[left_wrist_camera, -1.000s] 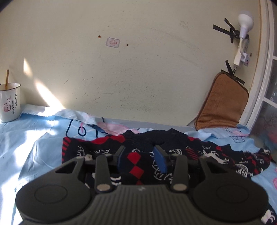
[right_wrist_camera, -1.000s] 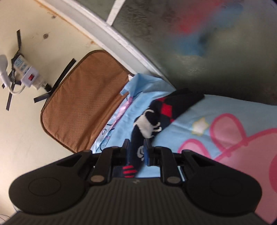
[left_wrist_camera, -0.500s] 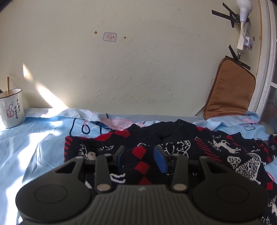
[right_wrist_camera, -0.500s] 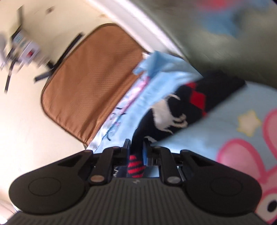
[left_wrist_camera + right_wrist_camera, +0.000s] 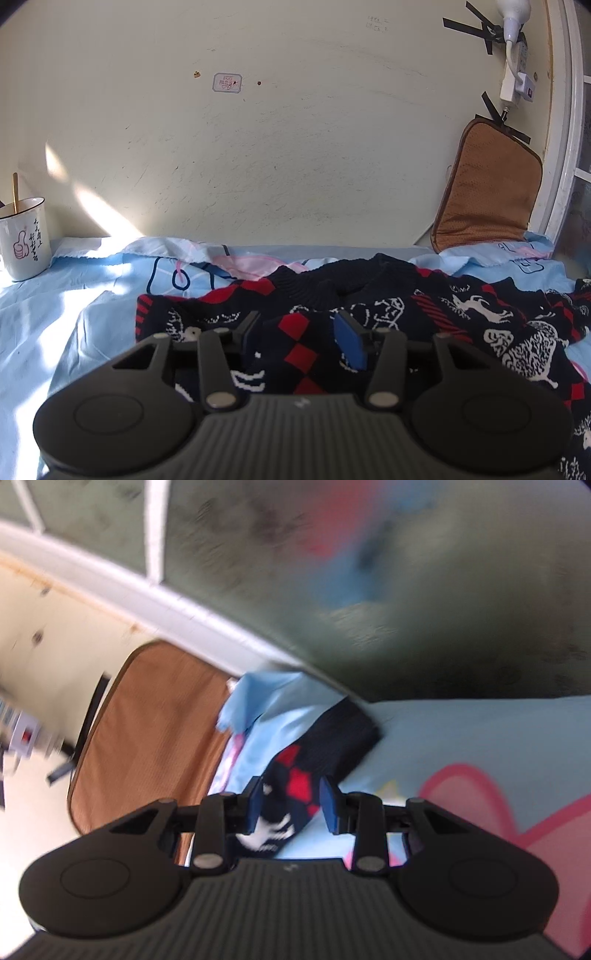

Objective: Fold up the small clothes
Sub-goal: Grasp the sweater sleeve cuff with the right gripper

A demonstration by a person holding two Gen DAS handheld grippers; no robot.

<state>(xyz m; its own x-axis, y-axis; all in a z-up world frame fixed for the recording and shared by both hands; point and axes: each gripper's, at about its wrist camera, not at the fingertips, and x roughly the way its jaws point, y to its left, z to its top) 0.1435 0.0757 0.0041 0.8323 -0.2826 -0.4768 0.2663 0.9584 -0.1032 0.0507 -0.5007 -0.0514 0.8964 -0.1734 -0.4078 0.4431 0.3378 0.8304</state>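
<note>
— What is hard to make out here?

— The right wrist view is smeared with blur. The right gripper point(image 5: 290, 801) has just been opening; its blue pads stand apart, with a sleeve point(image 5: 317, 753) of the sweater lying between them on the blue sheet point(image 5: 461, 738). Whether either pad touches the knit I cannot tell. The sleeve's near end is hidden under the gripper body.

— And the left side?

— The left gripper point(image 5: 301, 334) has its jaws spread too, just widened, over the dark sweater point(image 5: 388, 295) with red diamonds and white animals, which lies flat on the sheet near the wall. The knit sits between the fingers, not pinched. The sweater's right part runs out of frame.

— Any writing?

— The white mug point(image 5: 24, 240) at the left edge bears a pink thumbs-up and dark characters, too small to read. A small sticker point(image 5: 227, 82) on the wall has print I cannot read. A brown cushion point(image 5: 487, 188) leans by the window frame.
</note>
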